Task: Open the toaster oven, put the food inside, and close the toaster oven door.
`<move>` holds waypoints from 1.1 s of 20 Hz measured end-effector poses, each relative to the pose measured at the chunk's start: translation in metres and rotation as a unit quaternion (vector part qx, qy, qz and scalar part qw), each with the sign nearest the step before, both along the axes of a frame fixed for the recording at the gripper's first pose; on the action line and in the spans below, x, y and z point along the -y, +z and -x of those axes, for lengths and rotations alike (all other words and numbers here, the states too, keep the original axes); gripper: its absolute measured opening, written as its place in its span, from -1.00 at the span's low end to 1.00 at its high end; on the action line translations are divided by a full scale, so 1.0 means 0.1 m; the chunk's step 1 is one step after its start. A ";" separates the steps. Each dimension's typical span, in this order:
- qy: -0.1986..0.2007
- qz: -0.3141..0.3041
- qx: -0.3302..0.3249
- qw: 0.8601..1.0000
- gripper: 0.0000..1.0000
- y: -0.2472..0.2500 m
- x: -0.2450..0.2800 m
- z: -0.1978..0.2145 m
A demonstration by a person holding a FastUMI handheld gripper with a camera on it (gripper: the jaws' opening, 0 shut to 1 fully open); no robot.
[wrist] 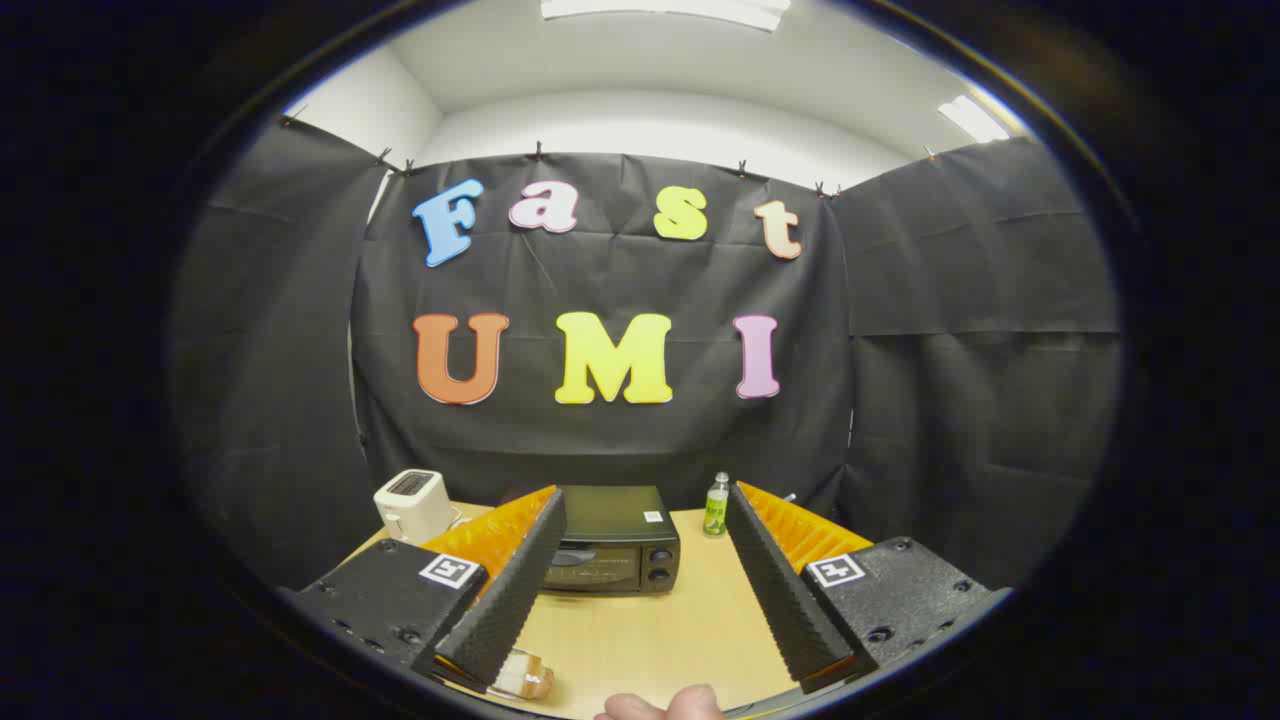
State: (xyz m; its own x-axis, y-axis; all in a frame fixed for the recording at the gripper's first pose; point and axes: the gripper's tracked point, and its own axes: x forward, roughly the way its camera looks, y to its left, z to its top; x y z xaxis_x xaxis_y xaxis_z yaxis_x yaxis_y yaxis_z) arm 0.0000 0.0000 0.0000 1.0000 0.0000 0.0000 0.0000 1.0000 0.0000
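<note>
A black toaster oven (pixel 615 552) stands on the wooden table (pixel 690 625) beyond my fingers, its glass door shut and two knobs on its right side. My gripper (pixel 645 510) is open and held well above the table, with nothing between its fingers. The left finger (pixel 510 590) overlaps the oven's left part. Under the base of the left finger, on the near table, a piece of food (pixel 525 680) in clear wrap pokes out; most of it is hidden.
A white pop-up toaster (pixel 412 505) sits at the table's back left. A small green bottle (pixel 716 506) stands just right of the oven, by the right finger. A person's fingertips (pixel 665 705) show at the near table edge. Black cloth walls close in the table.
</note>
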 end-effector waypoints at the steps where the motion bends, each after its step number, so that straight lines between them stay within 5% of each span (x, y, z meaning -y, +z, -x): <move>1: -0.001 -0.001 0.002 1.000 1.00 0.02 0.00 0.00; 22: 0.000 0.005 -0.006 1.000 1.00 0.04 -0.17 -0.17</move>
State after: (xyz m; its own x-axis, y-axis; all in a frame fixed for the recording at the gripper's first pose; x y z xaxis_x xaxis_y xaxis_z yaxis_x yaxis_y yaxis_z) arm 0.0170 0.0169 0.0042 0.9999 0.0001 -0.0120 -0.0003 0.9999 -0.0107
